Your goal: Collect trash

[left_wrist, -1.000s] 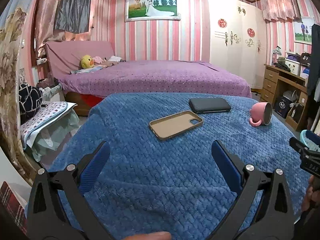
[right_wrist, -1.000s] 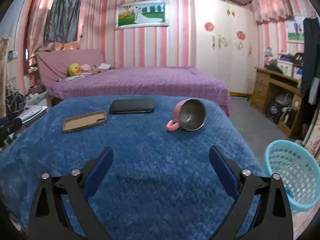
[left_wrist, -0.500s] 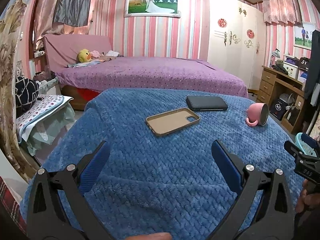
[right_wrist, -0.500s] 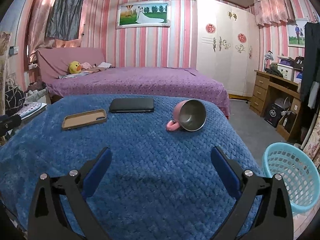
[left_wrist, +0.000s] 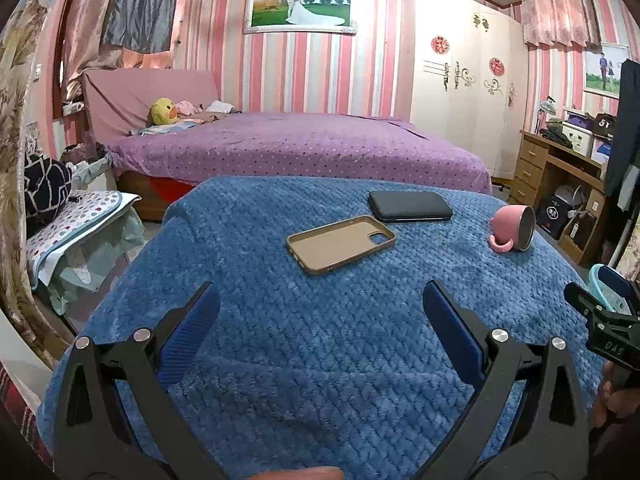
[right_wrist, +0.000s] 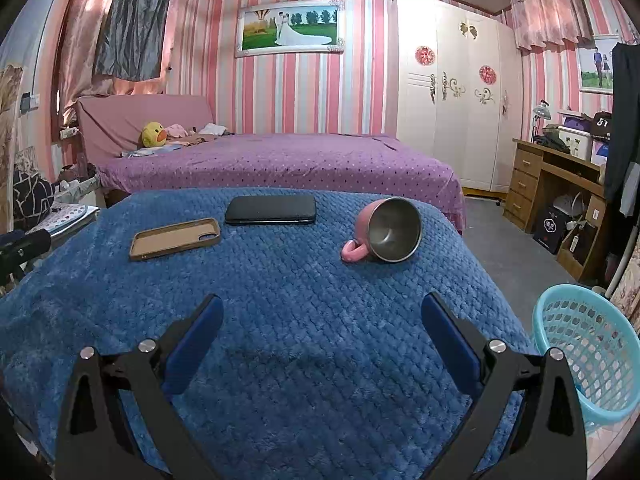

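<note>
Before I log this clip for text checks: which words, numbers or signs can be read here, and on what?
"DAS": on the right gripper's body, seen in the left wrist view.
"5T": on a dark bag on the desk.
Red round emblems on the wardrobe: too blurred to read.
Dark box under the desk: mark unreadable.

White letters "DAS" stand on the black gripper at the right edge; "5T" marks a dark bag at upper right.
</note>
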Tool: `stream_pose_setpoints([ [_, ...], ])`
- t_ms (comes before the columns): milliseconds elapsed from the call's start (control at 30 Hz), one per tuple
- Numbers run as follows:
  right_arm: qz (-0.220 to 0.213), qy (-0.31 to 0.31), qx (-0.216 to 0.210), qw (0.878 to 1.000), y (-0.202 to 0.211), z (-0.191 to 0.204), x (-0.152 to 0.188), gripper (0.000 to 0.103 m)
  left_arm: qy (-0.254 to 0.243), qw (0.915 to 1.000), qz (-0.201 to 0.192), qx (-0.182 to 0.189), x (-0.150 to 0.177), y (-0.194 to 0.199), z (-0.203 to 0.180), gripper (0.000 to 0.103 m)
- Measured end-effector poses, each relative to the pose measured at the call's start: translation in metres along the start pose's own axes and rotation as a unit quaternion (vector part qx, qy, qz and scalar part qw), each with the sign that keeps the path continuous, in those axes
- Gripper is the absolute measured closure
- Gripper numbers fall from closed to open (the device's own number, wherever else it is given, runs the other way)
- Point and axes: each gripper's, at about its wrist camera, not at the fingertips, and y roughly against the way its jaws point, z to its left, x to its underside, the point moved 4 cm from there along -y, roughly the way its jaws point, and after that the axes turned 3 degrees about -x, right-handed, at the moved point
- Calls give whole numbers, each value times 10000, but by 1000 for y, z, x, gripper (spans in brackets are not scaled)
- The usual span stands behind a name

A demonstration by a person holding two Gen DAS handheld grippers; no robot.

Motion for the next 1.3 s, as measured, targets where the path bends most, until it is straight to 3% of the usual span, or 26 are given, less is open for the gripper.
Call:
stream_pose_setpoints([
  [300, -98, -445, -27, 9990, 14, -15, -6, 6, -179, 9997, 137, 100, 3, -10, -15, 5],
  [533, -39, -449, -122, 9989, 29, -24, -5, 6, -253, 9990, 262, 255, 2, -15, -42, 5],
  [733, 35, -416, -189, 9989, 40, -32, -2, 6, 110, 9986, 257, 447, 0, -2, -43, 5],
  [1300, 34, -533, -370, 9979, 32, -38, -2, 6, -104, 9995, 237, 198, 3, -2, -49, 5],
])
